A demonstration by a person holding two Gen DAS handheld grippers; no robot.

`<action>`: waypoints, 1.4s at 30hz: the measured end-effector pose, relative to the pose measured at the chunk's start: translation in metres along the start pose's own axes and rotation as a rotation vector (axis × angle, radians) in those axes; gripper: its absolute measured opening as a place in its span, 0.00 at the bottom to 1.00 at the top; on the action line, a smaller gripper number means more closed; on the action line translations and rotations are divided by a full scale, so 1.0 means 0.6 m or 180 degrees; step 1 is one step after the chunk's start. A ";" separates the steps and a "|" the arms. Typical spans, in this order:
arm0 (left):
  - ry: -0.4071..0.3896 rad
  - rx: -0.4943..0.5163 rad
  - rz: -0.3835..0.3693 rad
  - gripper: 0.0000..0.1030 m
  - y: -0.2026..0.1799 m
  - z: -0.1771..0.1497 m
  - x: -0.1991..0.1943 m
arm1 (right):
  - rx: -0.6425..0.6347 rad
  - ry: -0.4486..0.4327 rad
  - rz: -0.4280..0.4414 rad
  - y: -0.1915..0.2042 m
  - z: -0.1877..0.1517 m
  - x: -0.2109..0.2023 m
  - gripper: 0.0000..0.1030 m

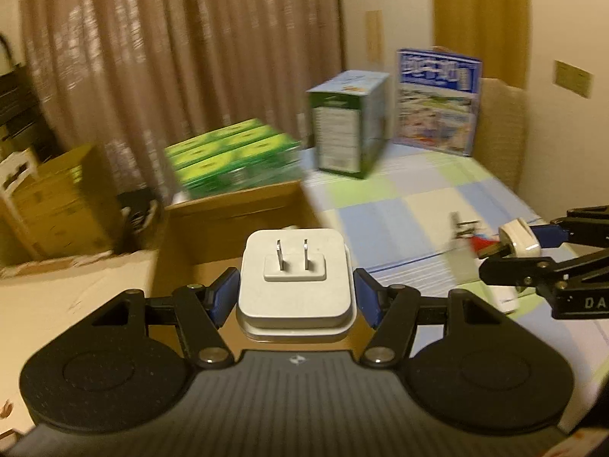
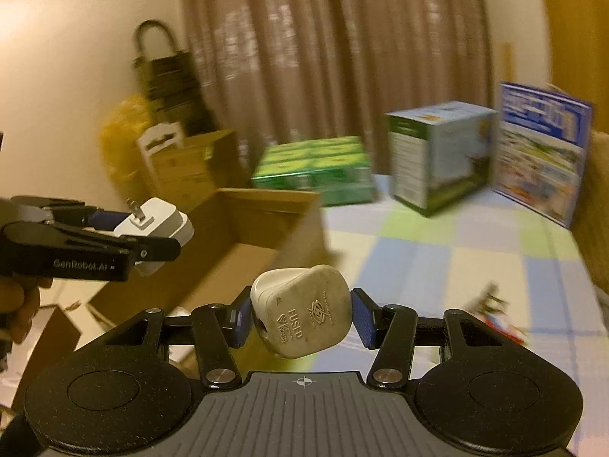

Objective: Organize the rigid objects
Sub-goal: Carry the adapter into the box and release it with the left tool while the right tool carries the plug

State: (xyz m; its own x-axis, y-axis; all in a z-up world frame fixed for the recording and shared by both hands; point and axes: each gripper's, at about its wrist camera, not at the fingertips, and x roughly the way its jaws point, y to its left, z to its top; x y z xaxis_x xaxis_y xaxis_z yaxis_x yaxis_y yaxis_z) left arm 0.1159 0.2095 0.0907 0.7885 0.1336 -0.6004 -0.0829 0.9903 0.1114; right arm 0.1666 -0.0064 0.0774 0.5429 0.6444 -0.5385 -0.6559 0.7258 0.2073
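Right now your left claw (image 1: 295, 289) is clamped on a square white charger (image 1: 295, 280), its blue pads pressing the two smooth, rounded-corner sides; the matte plastic body is stepped like a shallow block, and its two flat metal prongs point up and away from you, toward the open cardboard box (image 1: 236, 224) beyond it. Your right claw (image 2: 300, 318) is gripping a rounded off-white fused plug (image 2: 304, 316), a chunky, scuffed three-sided shape with moulded lettering on its face; that face is turned toward the camera, and the long axis runs roughly across the pads, tilted down to the left. Both things hang in the air above the desk (image 1: 411, 205), which wears a checked cloth of pale blue, green and cream. From the left wrist you see the plug only side-on at the right edge, with what looks like a dark pin sticking out leftward, though blur makes that uncertain. From the right wrist you see the charger in profile, prongs slanting up and left, and a hand (image 2: 19, 312) on the left handle that the other view never shows. Behind stand a green shrink-wrapped pack (image 2: 316, 169), an upright carton (image 2: 437, 156), a blue printed booklet (image 2: 540, 152) and a ribbed brown curtain (image 2: 335, 38).
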 end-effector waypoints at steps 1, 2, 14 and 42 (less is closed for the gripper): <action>0.0034 -0.0024 0.0039 0.58 0.018 -0.003 0.004 | -0.0057 0.0023 0.0047 0.016 0.006 0.017 0.48; 0.0067 -0.0050 0.0070 0.58 0.035 -0.006 0.008 | -0.0101 0.0046 0.0091 0.030 0.010 0.035 0.48; 0.0340 -0.0054 0.0022 0.58 0.133 -0.034 0.091 | -0.1209 0.0487 0.0397 0.138 0.016 0.228 0.48; 0.0479 -0.0167 -0.0139 0.60 0.138 -0.046 0.178 | -0.1704 0.0893 0.0321 0.134 -0.026 0.312 0.48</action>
State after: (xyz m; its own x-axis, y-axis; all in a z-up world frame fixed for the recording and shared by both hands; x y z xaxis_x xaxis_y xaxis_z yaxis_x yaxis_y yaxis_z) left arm 0.1766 0.3067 0.0142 0.6921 0.0906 -0.7160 -0.0854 0.9954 0.0434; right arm 0.2074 0.1689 -0.0195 0.3533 0.5629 -0.7472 -0.9088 0.3960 -0.1314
